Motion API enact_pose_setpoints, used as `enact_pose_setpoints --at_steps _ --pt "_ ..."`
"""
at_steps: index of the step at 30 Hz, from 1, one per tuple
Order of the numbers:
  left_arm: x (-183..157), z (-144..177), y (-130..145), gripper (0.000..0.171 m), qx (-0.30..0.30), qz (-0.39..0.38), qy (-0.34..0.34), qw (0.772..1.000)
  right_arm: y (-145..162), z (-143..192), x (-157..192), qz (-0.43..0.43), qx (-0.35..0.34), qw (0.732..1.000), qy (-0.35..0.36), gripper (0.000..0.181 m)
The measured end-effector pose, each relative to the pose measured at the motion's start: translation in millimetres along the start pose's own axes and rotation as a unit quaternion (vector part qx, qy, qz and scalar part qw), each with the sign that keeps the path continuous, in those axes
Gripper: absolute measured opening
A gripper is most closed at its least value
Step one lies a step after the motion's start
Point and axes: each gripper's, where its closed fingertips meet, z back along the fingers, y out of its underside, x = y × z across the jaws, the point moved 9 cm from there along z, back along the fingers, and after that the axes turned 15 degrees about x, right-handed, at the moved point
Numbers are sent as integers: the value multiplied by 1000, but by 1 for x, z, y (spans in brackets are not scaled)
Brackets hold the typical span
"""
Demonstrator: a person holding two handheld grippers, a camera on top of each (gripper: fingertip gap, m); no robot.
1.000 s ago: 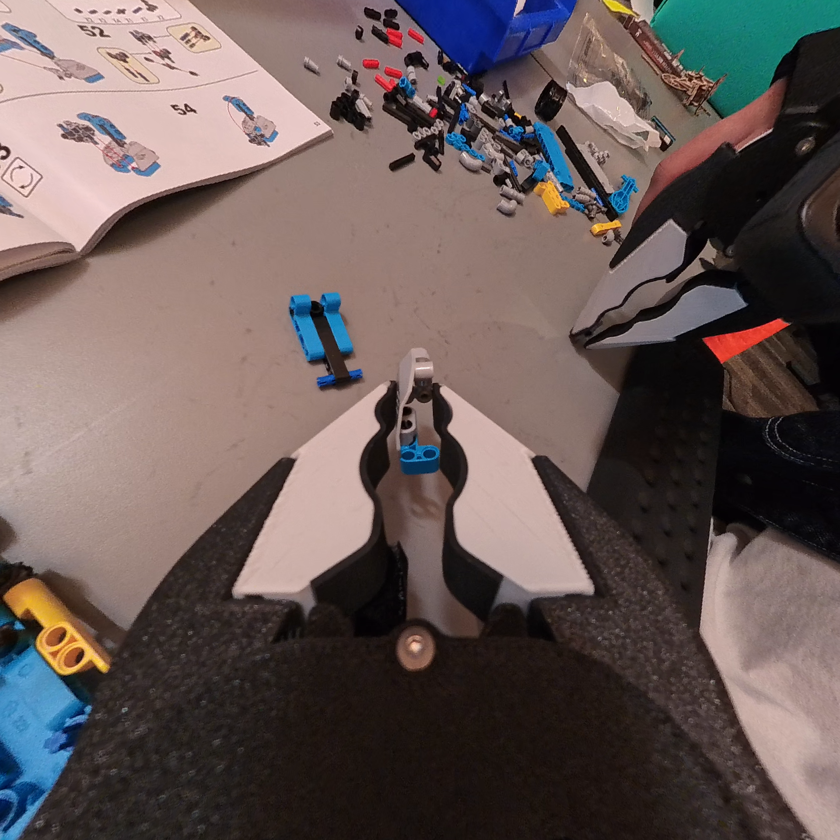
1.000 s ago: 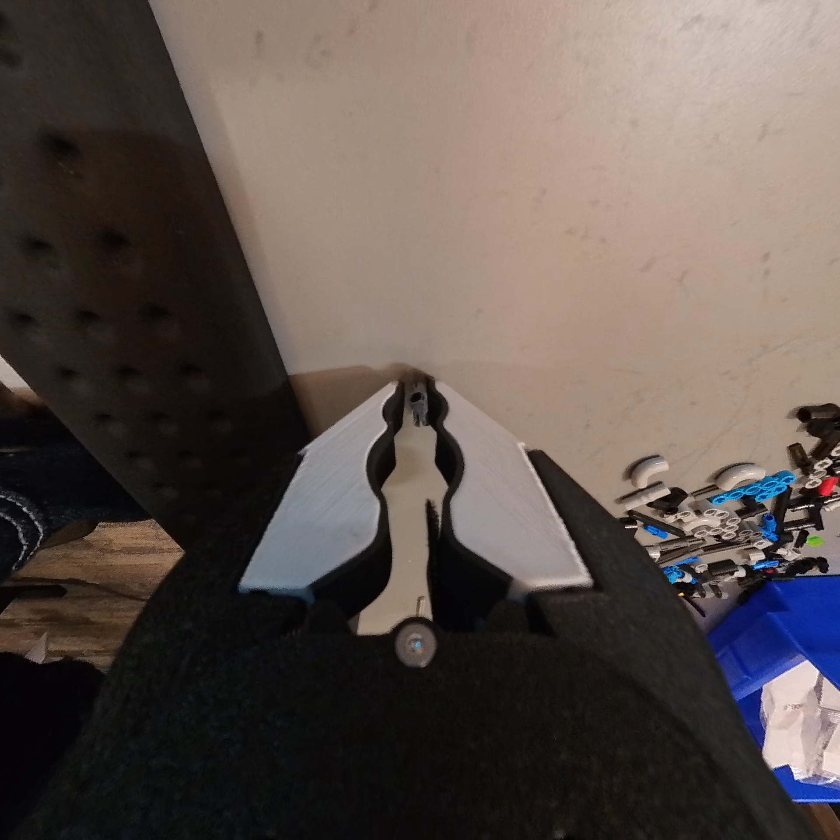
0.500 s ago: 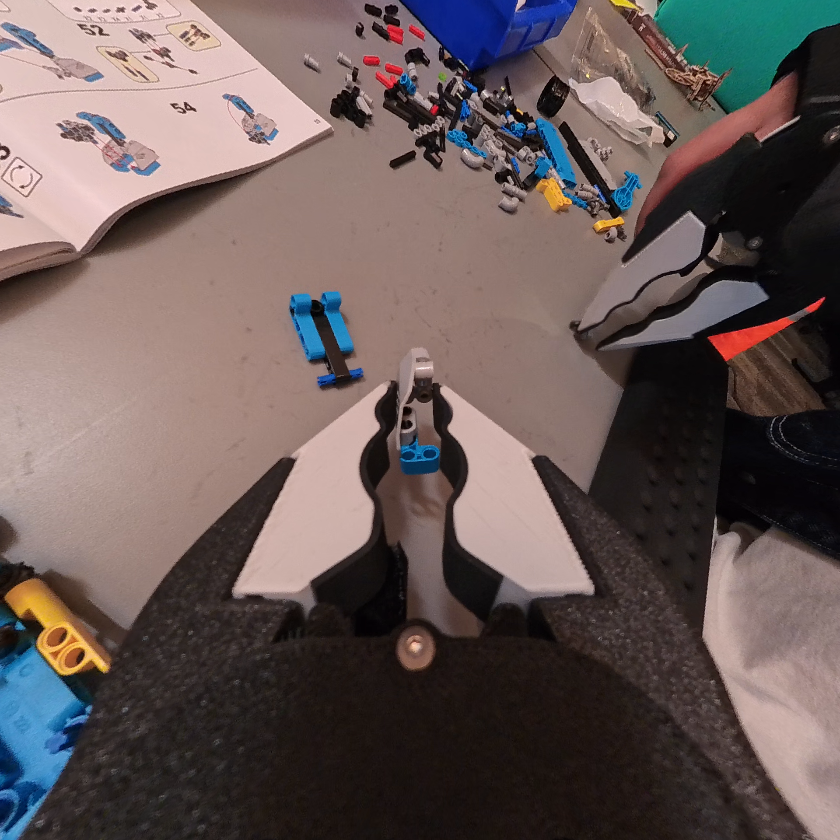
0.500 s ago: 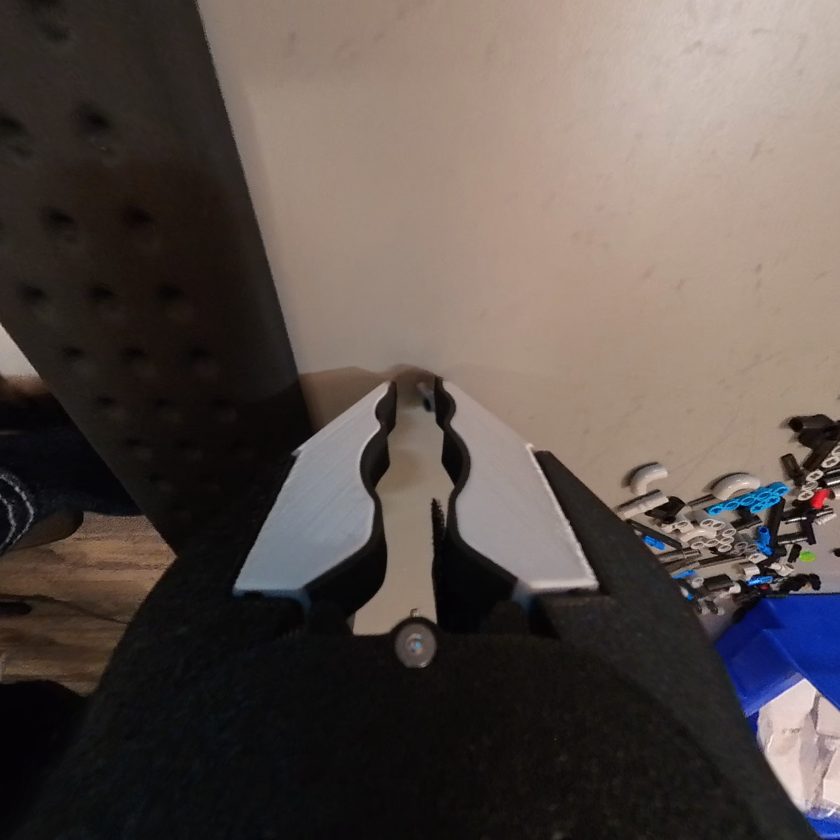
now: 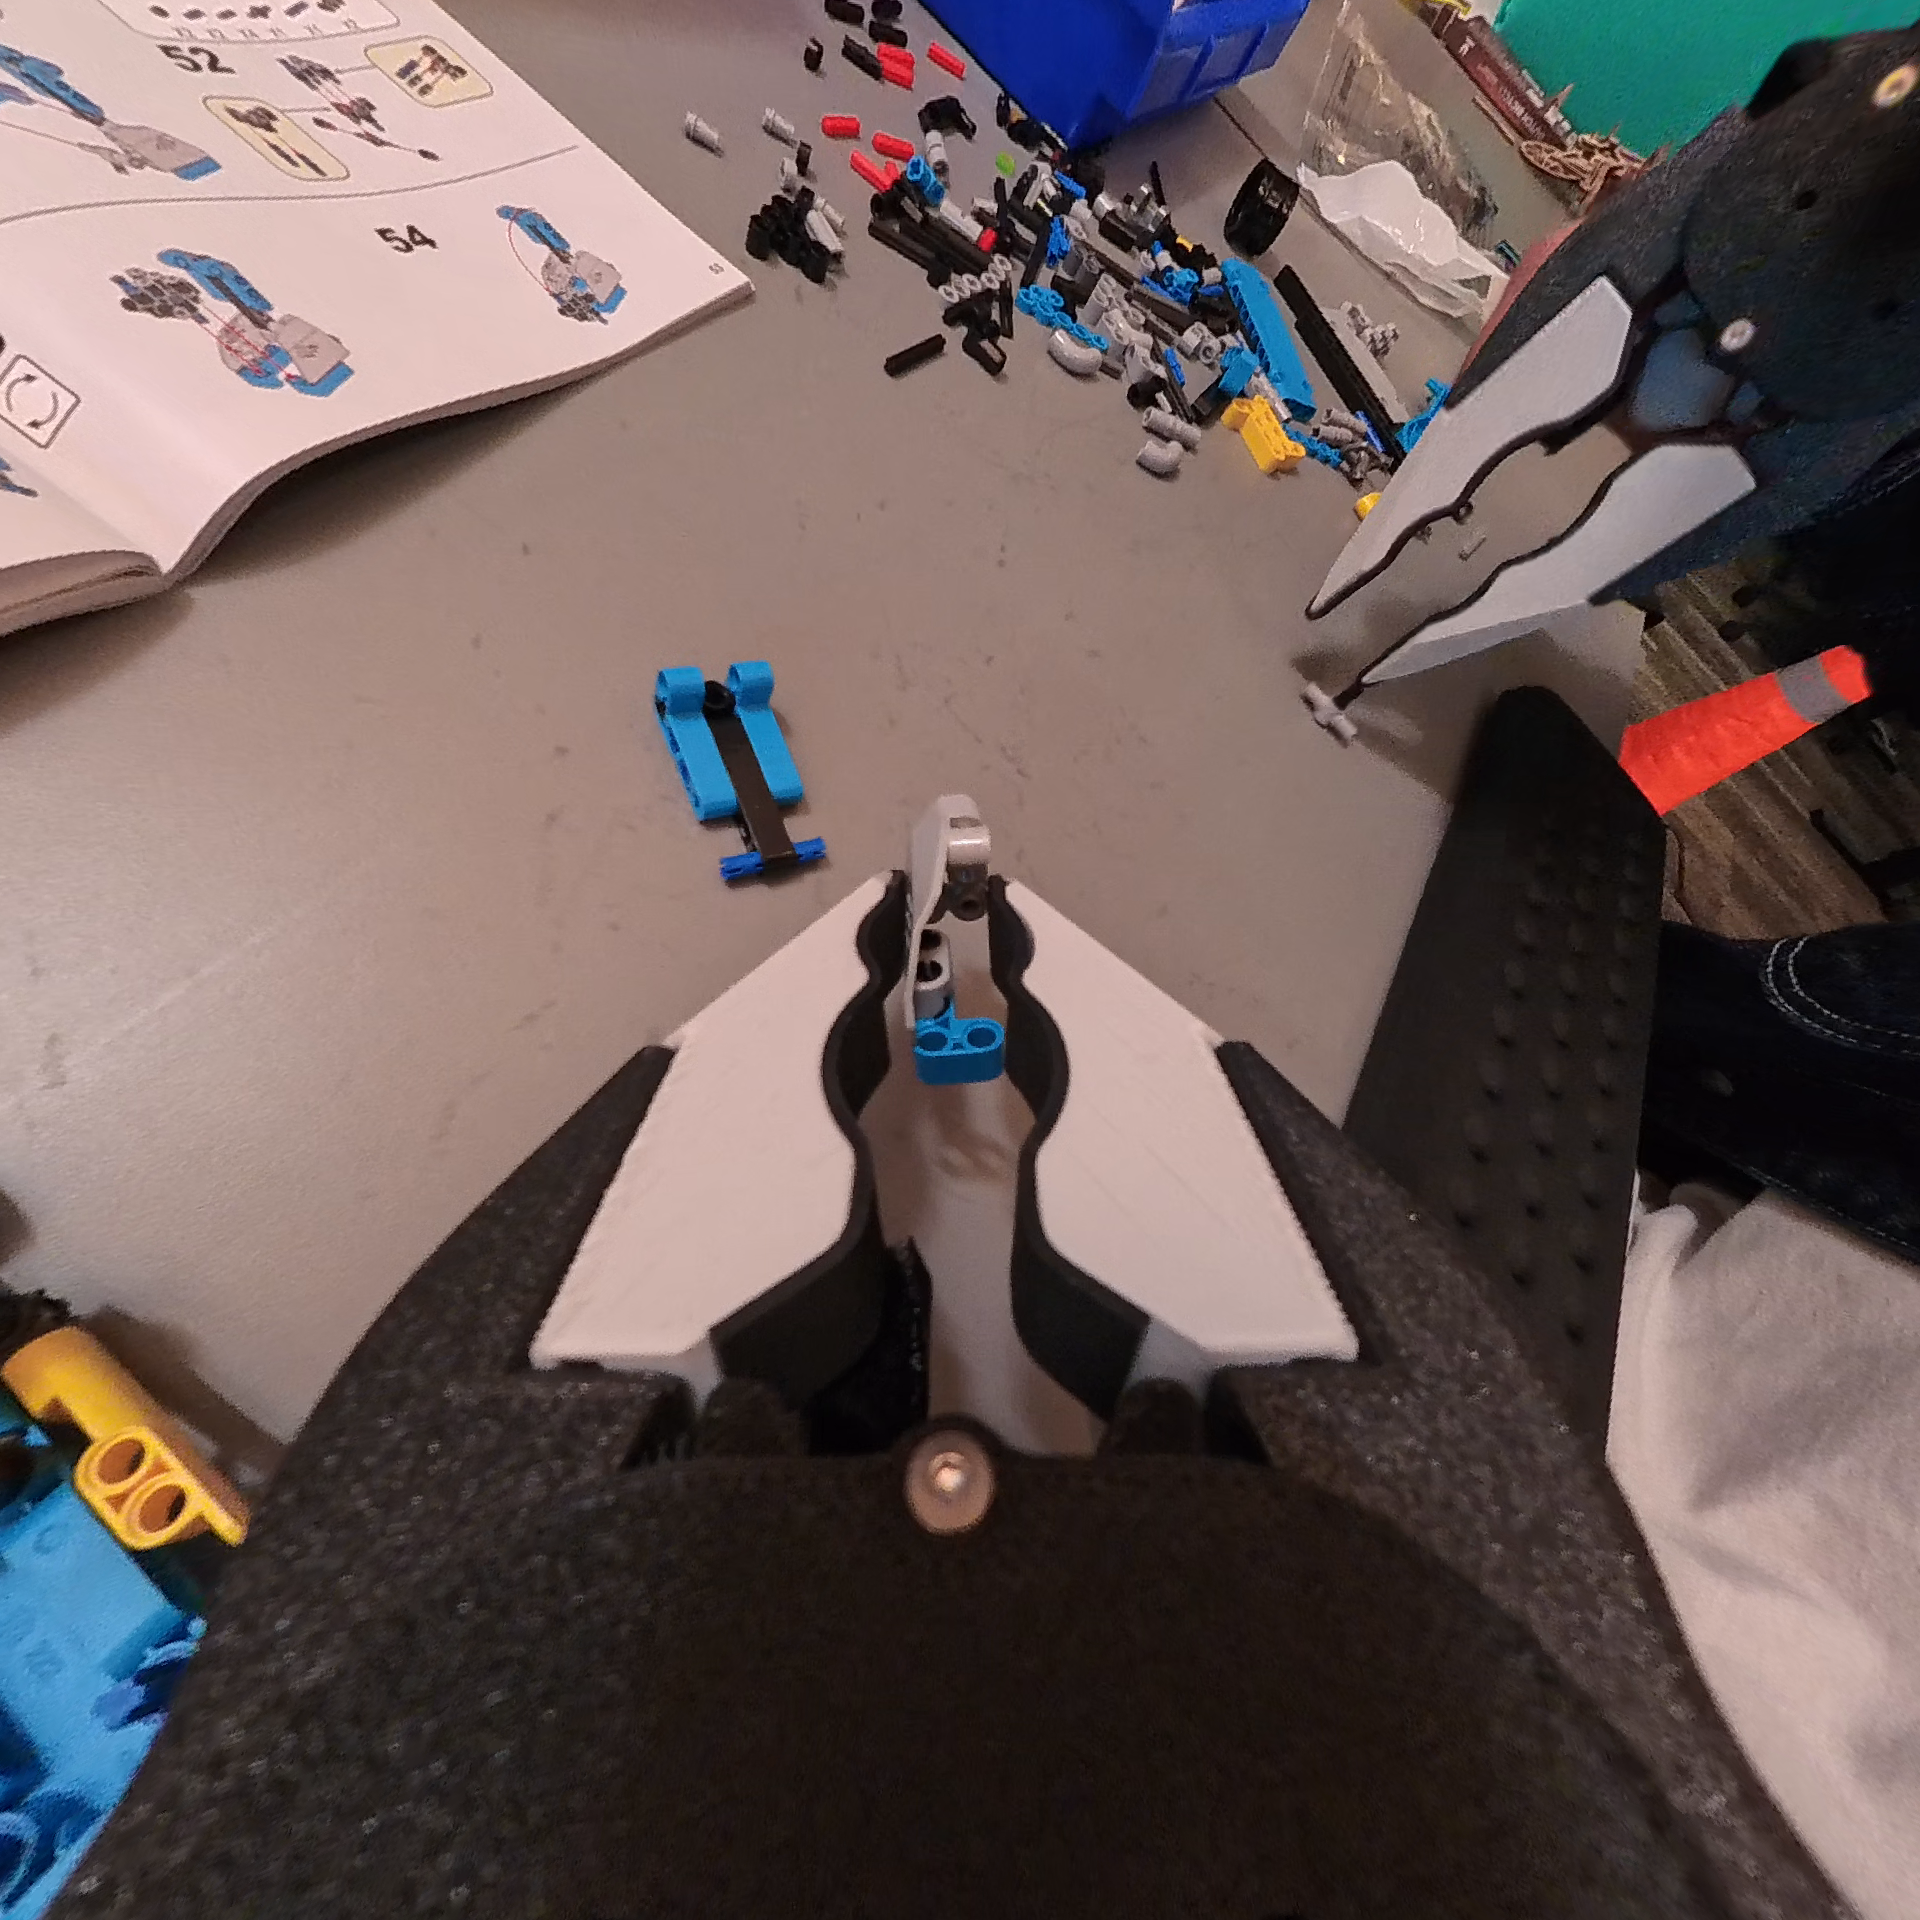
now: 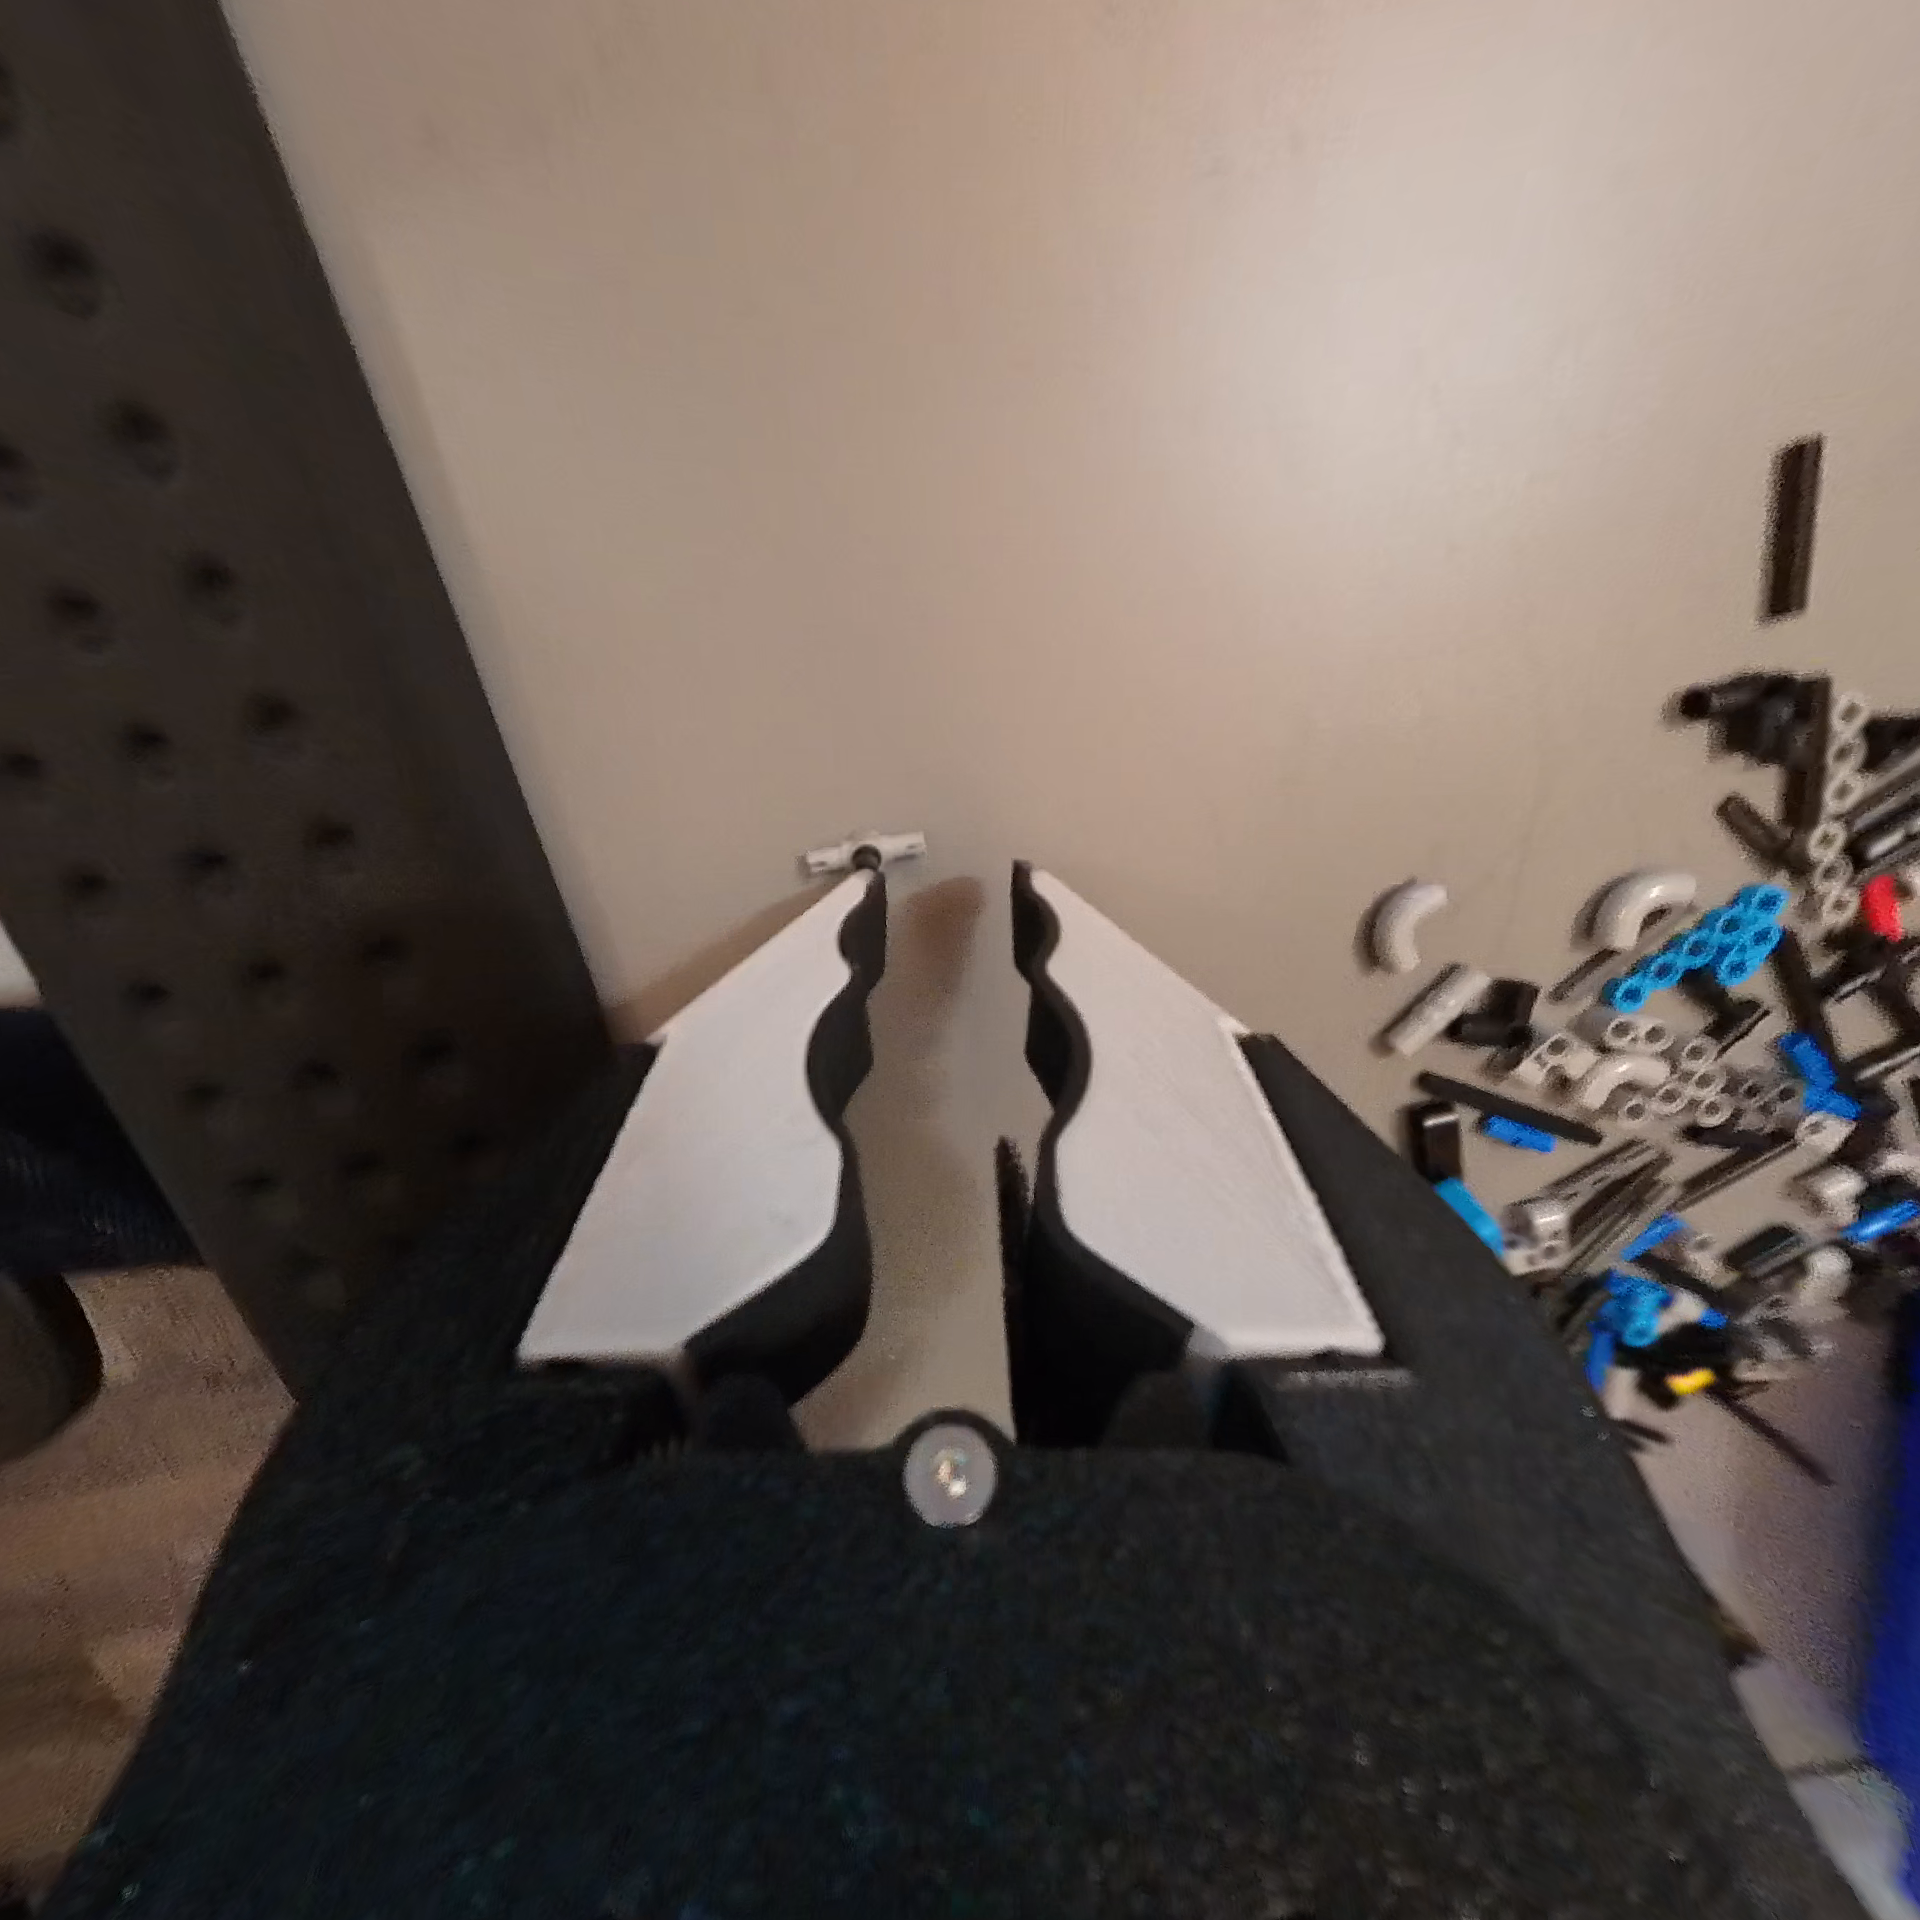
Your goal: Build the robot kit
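My left gripper (image 5: pixel 943 883) is shut on a small grey and blue brick assembly (image 5: pixel 940 935), held just above the grey table. A blue and black brick assembly (image 5: pixel 740 761) lies on the table just ahead to its left. My right gripper (image 6: pixel 945 878) is open and empty. A small grey connector pin (image 6: pixel 864 852) lies on the table at its left fingertip. In the left wrist view the right gripper (image 5: pixel 1335 649) is at the right with the pin (image 5: pixel 1328 710) on the table under its tips.
A pile of loose bricks (image 5: pixel 1091 281) lies at the far right, also in the right wrist view (image 6: pixel 1683 1060). An open instruction booklet (image 5: pixel 260 270) lies far left. A blue bin (image 5: pixel 1101 52) stands behind the pile. A black perforated panel (image 5: pixel 1507 1039) borders the table's right edge. My hands' fingertips stand some 20 cm from each other.
My right gripper has opened and let go of the small grey pin, which now lies on the table at its tips. It has also lifted back a little. My left gripper has stayed still.
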Motion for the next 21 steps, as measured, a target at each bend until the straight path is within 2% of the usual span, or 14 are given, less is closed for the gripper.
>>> enact_pose_setpoints --at_steps 4,6,11,14,18,21 --pt "-1 -2 0 15 4 -2 2 1000 11 -2 9 -52 -53 997 -33 24" --pt "-1 -2 0 15 4 -2 2 1000 10 -1 14 -54 -37 998 -3 25" --pt "-1 -2 1 15 6 -1 2 1000 0 2 26 -43 -5 999 8 27" --pt "-1 -2 1 15 6 -1 2 1000 -2 -2 27 -52 5 999 4 35" --pt "-1 -3 1 15 8 -3 2 1000 -8 0 33 -24 7 998 65 32" --pt "-2 -3 1 15 10 -6 -1 1000 -12 -3 39 45 67 988 131 32"
